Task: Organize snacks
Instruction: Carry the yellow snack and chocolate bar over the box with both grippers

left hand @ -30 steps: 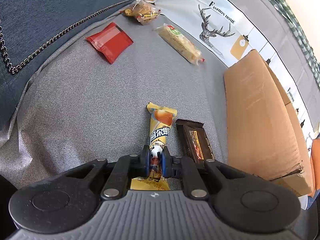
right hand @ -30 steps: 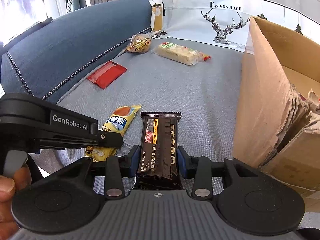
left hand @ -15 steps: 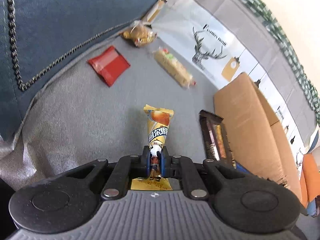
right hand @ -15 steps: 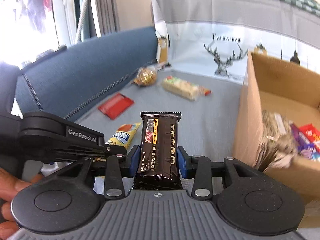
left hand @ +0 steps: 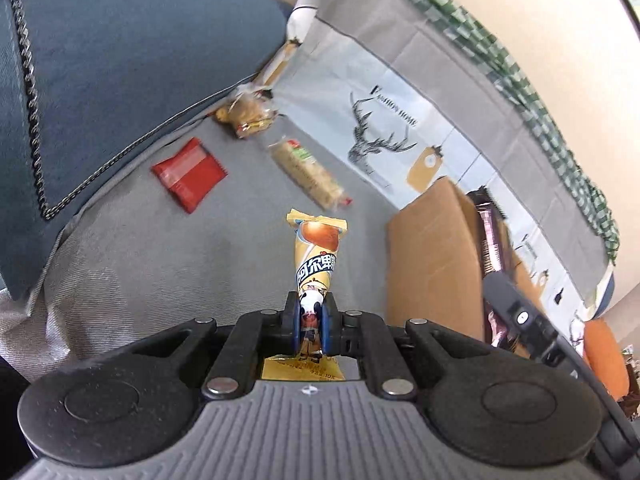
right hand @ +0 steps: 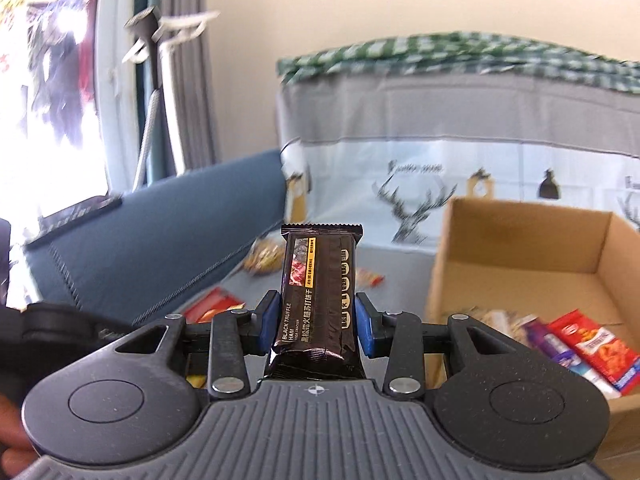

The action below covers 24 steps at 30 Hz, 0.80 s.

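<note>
My left gripper (left hand: 311,312) is shut on a yellow snack packet (left hand: 318,254), held above the grey sofa seat (left hand: 160,256). My right gripper (right hand: 316,314) is shut on a dark brown cracker bar (right hand: 318,288), lifted beside the open cardboard box (right hand: 520,240); the same bar (left hand: 491,240) shows at the right of the left wrist view. The box holds several packets, among them a red one (right hand: 596,344). Loose on the seat lie a red packet (left hand: 188,174), a pale wafer pack (left hand: 308,172) and a clear bag of yellowish snacks (left hand: 246,114).
A blue sofa backrest (left hand: 120,64) rises on the left. A grey cloth with a deer print (right hand: 420,200) hangs behind the seat and box. An orange cushion (left hand: 606,356) sits far right. A hand (right hand: 12,420) shows at the lower left.
Both grippers rose from the seat with their snacks. The right one tilted up, so the box's inside and the wall now show. The left view now takes in more backrest and the box.
</note>
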Each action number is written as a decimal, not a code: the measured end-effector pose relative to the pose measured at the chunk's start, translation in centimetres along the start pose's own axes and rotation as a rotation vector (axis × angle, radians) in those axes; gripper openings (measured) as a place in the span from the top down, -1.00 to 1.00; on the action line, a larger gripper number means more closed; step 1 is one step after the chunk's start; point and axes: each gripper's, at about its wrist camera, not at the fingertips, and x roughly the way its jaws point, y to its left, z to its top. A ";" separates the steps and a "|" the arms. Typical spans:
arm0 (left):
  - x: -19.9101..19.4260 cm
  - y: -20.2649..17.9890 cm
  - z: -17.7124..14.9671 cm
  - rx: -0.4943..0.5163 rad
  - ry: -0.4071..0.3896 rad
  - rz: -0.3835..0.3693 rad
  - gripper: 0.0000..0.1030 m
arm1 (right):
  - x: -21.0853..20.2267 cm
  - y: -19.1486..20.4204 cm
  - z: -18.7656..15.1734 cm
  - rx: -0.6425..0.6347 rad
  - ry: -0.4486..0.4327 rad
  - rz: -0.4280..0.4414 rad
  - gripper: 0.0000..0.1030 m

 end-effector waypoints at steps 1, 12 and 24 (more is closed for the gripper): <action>-0.2 -0.4 0.1 -0.003 -0.005 -0.006 0.81 | -0.2 -0.3 0.2 0.005 -0.022 -0.019 0.20; 0.1 -8.3 1.7 0.047 -0.046 -0.132 0.81 | -3.1 -5.1 1.5 0.099 -0.245 -0.308 0.20; 4.2 -17.4 1.2 0.164 0.017 -0.278 0.81 | -3.5 -10.5 0.3 0.251 -0.279 -0.491 0.20</action>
